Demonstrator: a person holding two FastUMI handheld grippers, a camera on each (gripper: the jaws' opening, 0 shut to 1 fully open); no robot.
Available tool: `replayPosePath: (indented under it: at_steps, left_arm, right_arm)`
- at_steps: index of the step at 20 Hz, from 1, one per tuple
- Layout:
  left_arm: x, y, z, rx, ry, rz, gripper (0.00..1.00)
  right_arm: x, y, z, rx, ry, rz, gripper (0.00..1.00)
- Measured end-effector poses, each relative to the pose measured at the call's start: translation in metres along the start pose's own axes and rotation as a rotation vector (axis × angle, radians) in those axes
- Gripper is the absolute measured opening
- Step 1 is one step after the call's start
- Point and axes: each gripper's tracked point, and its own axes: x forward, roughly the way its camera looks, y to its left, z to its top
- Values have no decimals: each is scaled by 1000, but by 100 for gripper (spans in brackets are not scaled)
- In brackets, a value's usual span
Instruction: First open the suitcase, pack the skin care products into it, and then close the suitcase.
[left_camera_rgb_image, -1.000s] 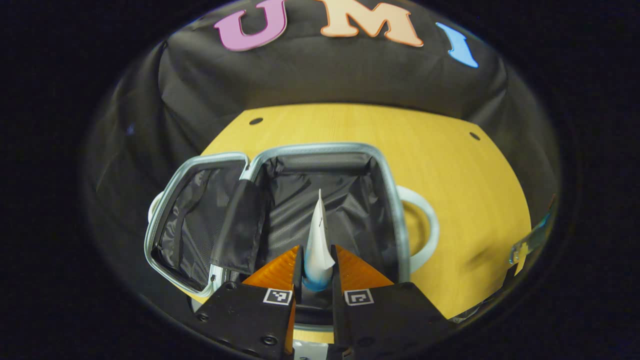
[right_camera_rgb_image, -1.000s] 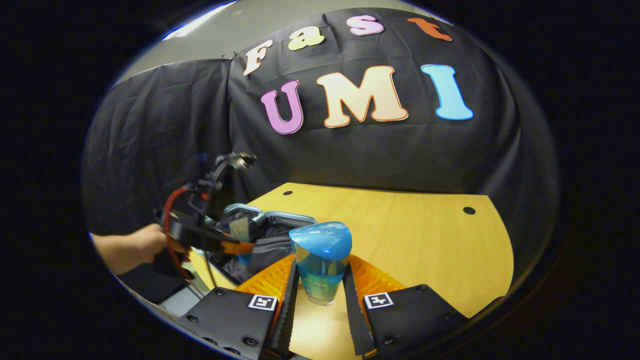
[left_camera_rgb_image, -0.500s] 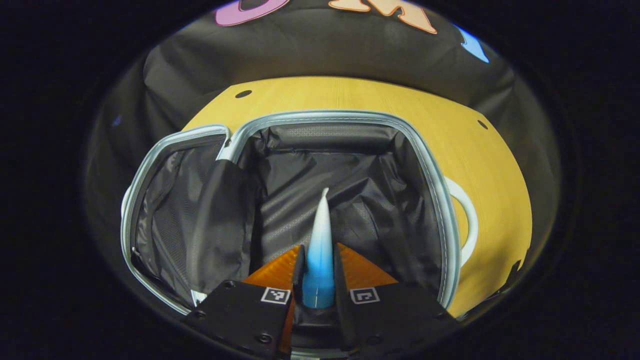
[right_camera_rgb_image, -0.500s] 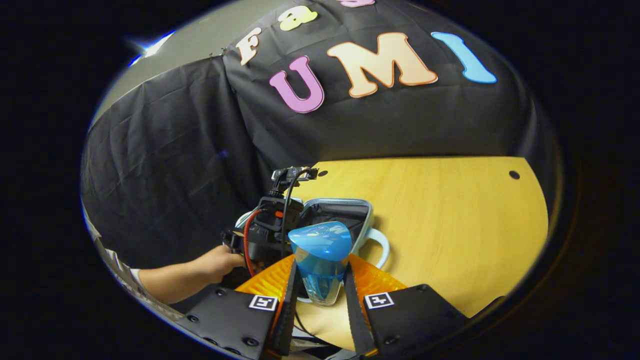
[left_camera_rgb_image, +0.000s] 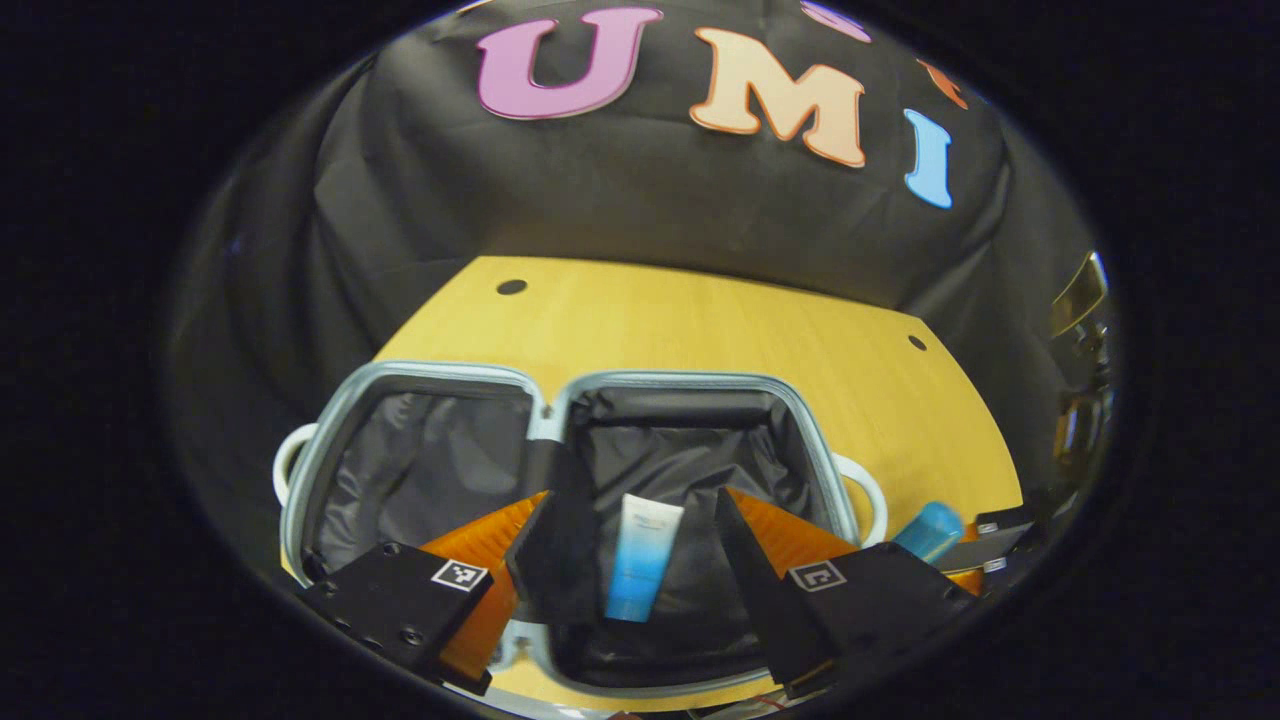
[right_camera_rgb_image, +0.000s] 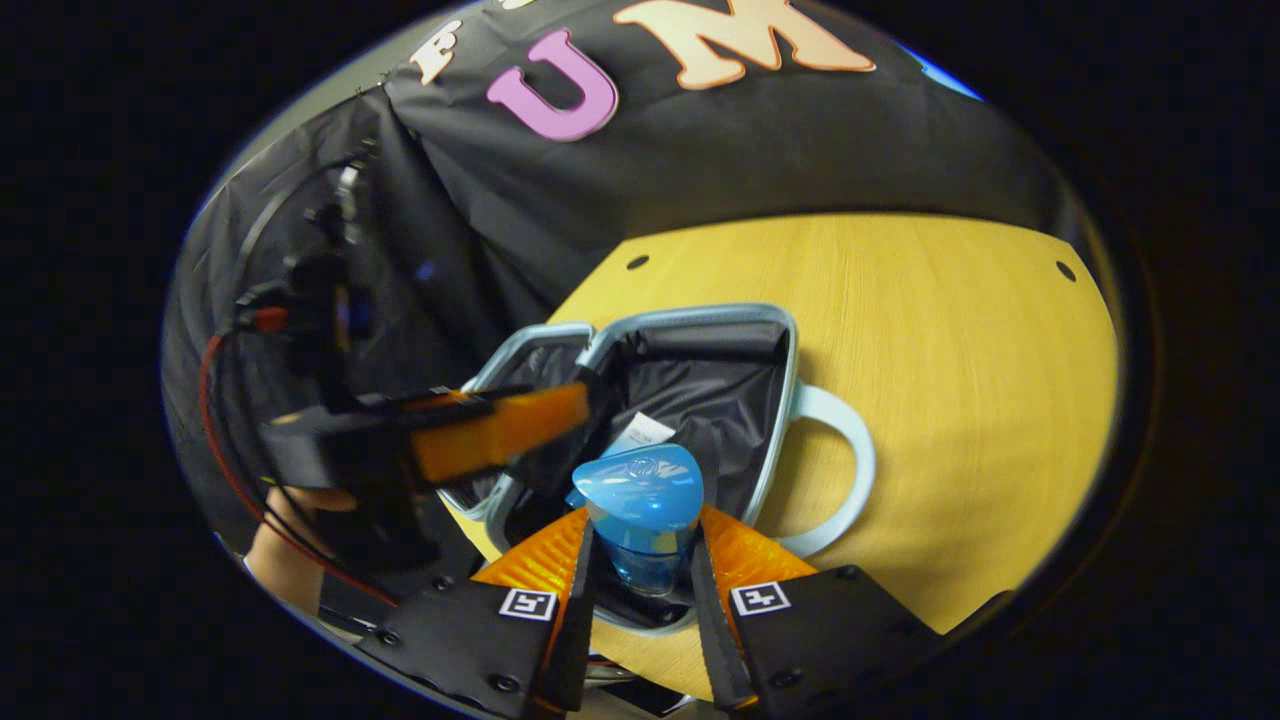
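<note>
blue-capped bottle, likely rigid and slick, sits clamped at its body in the right gripper; left gripper gapes wide, empty, tube lying in suitcase.

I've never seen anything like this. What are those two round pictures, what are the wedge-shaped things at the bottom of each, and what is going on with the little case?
Each picture comes from a camera riding on a hand-held two-finger gripper; the wedges are that gripper's own fingers. A person holds one gripper in each hand. On the wooden table lies an open suitcase with dark lining. In the left gripper view, the left gripper is open above it, and a white-and-blue tube lies inside the suitcase. In the right gripper view, the right gripper is shut on a blue-capped bottle, holding it over the suitcase. The person's hand shows at the left there.
</note>
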Motion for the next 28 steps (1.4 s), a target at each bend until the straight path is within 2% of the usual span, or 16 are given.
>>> replayPosePath:
  at_steps: [1,3,4,6,8,11,17,20,21,23,25,26,27,28]
  left_arm:
    - [-5,17,2,-10,-12,23,93]
    - [-14,54,3,-41,-28,72,93]
    - [-19,74,3,-61,-31,99,93]
    - [-31,111,-2,-101,-31,154,93]
    - [-31,149,-6,-140,-30,208,94]
    - [-38,199,-3,-189,-44,272,95]
    - [-30,288,0,-226,-45,376,92]
    - [-8,328,-14,-253,14,377,95]
    - [4,334,-21,-267,37,366,92]
    - [17,347,-35,-299,95,329,93]
    - [27,357,-46,-308,137,304,88]
    - [32,361,-50,-306,157,306,79]
    - [39,359,-54,-307,179,295,77]
    - [43,360,-59,-308,200,296,63]
  right_arm:
    - [15,-3,-5,11,27,-15,49]
    - [28,-3,-7,38,43,-30,46]
    - [32,0,-4,46,36,-39,53]
    - [36,-1,6,38,3,-62,46]
    - [43,3,18,38,-43,-72,44]
    - [35,8,35,30,-103,-88,98]
    - [7,4,73,8,-247,-141,98]
    - [-10,-3,83,-1,-293,-181,98]
    - [-16,-7,86,-3,-304,-198,98]
    - [-27,-13,88,-4,-323,-228,98]
    - [-35,-21,88,-3,-332,-259,98]
    - [-39,-23,88,-1,-336,-269,98]
    - [-42,-24,90,0,-340,-276,98]
    - [-45,-25,90,-2,-345,-283,98]
